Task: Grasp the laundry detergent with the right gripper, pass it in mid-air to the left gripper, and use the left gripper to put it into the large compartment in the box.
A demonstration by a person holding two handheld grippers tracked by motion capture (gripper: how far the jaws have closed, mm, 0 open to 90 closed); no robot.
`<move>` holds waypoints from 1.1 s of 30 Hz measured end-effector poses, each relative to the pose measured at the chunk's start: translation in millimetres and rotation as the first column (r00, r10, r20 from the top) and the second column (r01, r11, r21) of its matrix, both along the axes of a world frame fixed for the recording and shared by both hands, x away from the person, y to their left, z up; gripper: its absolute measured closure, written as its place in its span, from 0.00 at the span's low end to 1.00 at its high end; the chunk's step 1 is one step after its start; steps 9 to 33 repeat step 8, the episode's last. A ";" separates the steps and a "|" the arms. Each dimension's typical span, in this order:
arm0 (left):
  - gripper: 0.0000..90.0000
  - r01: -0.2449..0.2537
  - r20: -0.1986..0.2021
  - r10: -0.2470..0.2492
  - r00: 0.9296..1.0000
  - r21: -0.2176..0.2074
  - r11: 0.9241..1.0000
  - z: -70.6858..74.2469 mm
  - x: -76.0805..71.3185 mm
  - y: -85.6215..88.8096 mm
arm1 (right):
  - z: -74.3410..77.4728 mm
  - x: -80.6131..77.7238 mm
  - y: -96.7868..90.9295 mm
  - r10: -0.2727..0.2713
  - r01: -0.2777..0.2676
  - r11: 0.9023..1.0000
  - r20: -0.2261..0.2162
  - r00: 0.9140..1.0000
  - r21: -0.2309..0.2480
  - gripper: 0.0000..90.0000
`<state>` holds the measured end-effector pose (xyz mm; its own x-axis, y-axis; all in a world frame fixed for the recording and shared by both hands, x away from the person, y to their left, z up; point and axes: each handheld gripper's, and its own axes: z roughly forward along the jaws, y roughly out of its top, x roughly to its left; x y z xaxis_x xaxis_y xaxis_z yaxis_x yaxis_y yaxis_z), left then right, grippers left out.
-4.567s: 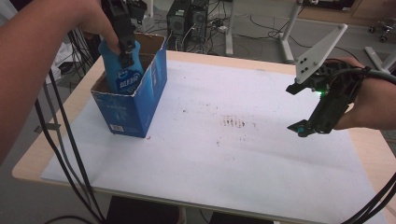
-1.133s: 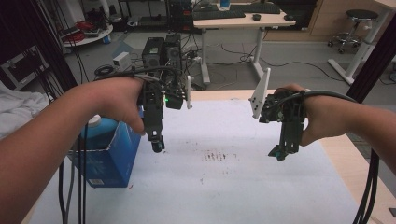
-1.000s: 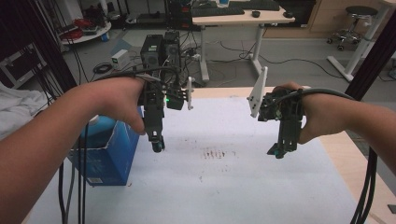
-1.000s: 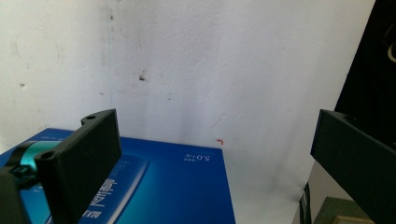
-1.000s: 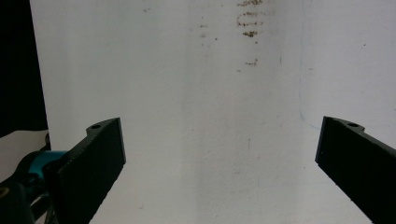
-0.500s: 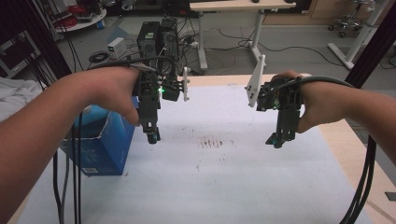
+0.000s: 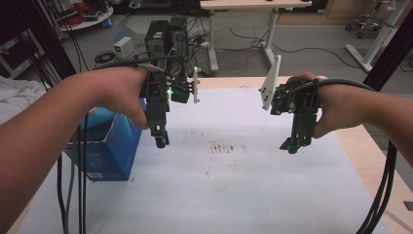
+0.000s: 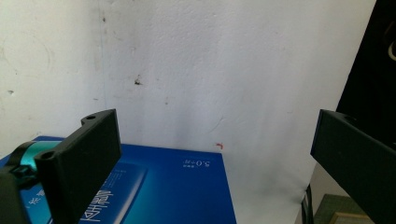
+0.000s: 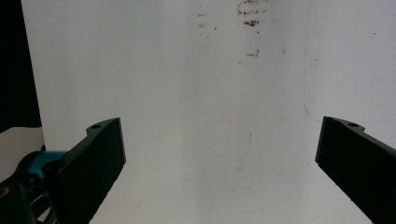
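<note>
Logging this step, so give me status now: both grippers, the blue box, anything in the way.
Left gripper open, empty, beside the blue box. Right gripper open, empty, above the white sheet. Box upright at the table's left. Nothing between them.

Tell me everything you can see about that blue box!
The blue box looks like cardboard, with white print on its sides. It stands upright on the white sheet at the table's left side, open at the top with something light blue inside. A forearm hides part of it in the high view. The left tongs hang just right of it, open, not touching.
</note>
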<state>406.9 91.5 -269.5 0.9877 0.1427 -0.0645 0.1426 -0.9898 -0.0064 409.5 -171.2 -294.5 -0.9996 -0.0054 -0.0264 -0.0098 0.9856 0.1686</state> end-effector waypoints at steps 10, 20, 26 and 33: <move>0.02 -0.001 0.007 0.001 1.000 -0.012 1.000 5.1 -2.5 0.8 | -4.9 -2.0 -0.4 -0.003 0.003 1.000 -0.003 1.000 0.000 0.01; 0.02 -0.001 0.007 0.001 1.000 -0.012 1.000 5.1 -2.5 0.8 | -4.9 -2.0 -0.4 -0.003 0.003 1.000 -0.003 1.000 0.000 0.01; 0.02 -0.001 0.007 0.001 1.000 -0.012 1.000 5.1 -2.5 0.8 | -4.9 -2.0 -0.4 -0.003 0.003 1.000 -0.003 1.000 0.000 0.01; 0.02 -0.001 0.007 0.001 1.000 -0.012 1.000 5.1 -2.5 0.8 | -4.9 -2.0 -0.4 -0.003 0.003 1.000 -0.003 1.000 0.000 0.01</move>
